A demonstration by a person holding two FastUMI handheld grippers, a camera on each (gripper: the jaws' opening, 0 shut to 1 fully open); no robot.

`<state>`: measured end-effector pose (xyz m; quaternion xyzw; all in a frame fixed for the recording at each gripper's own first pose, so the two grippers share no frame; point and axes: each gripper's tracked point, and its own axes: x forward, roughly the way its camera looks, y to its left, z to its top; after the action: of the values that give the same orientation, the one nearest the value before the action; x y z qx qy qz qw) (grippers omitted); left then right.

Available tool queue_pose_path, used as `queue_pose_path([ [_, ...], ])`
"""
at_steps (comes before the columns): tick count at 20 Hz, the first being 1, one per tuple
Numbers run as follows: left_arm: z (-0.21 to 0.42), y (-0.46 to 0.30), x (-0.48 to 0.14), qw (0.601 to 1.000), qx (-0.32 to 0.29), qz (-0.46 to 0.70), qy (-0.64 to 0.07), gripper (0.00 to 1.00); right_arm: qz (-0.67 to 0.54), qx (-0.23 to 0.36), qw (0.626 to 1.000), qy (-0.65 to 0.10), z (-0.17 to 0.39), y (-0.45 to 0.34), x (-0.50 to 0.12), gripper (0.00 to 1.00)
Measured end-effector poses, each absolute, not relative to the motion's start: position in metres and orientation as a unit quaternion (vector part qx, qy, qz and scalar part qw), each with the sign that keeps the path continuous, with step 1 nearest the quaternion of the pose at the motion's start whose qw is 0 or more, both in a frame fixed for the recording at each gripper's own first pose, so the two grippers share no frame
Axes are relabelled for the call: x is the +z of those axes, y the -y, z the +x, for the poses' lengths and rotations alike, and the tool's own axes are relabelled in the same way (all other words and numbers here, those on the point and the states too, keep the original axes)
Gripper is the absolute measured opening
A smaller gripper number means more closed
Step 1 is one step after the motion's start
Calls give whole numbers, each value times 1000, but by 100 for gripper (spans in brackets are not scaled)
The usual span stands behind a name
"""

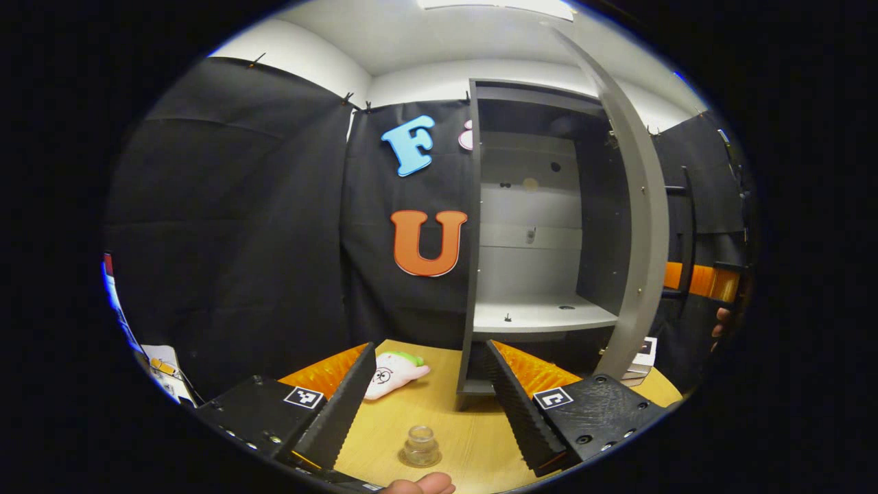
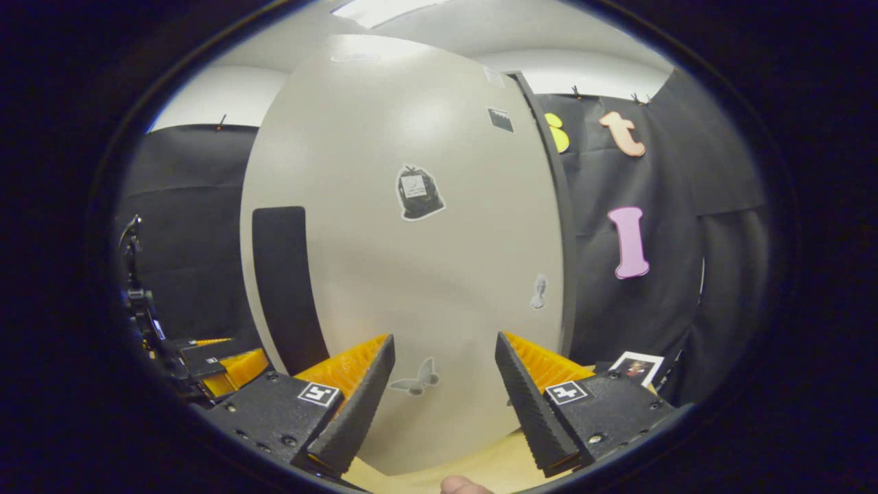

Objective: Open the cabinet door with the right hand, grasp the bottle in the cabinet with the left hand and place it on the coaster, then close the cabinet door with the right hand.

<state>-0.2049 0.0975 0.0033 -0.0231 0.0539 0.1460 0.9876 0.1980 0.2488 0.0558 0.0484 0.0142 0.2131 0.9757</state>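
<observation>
The bottle (image 1: pixel 420 445) stands on a coaster (image 1: pixel 420 458) on the tabletop (image 1: pixel 473 418), between the parted fingers of the left claw (image 1: pixel 425 401), which grips nothing. The cabinet door (image 2: pixel 411 261) hangs open with the right claw (image 2: pixel 444 405), fingers apart and empty, just before its outer face. Pushed carelessly, the door could slam and rock the cabinet (image 1: pixel 535 226), or the left claw might clip the bottle.

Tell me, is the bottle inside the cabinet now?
No, the bottle stands on the wooden table in front of the open cabinet, whose shelves look bare.
</observation>
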Motion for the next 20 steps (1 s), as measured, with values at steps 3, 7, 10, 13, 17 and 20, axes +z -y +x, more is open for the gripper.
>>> queue_pose_path([
  [3, -214, -105, -6, 986, 146, -39, -63, 95, 40, 229, 972, -26, 200, -268, 51, 99],
  [7, -212, -101, 0, 990, 127, -34, -55, 95, 43, 244, 968, -41, 198, -287, 42, 96],
  [10, -204, -88, 0, 994, 90, -17, -65, 95, 45, 234, 970, -40, 200, -287, 43, 99],
  [13, -182, -71, 24, 996, 72, 7, -51, 95, 44, 207, 977, -30, 207, -280, 50, 99],
  [17, -150, -56, 29, 998, 29, 19, -44, 95, 58, 157, 986, -12, 213, -267, 56, 99],
  [20, -130, -43, 25, 999, -22, 4, -39, 96, 62, 98, 993, -8, 207, -247, 49, 99],
])
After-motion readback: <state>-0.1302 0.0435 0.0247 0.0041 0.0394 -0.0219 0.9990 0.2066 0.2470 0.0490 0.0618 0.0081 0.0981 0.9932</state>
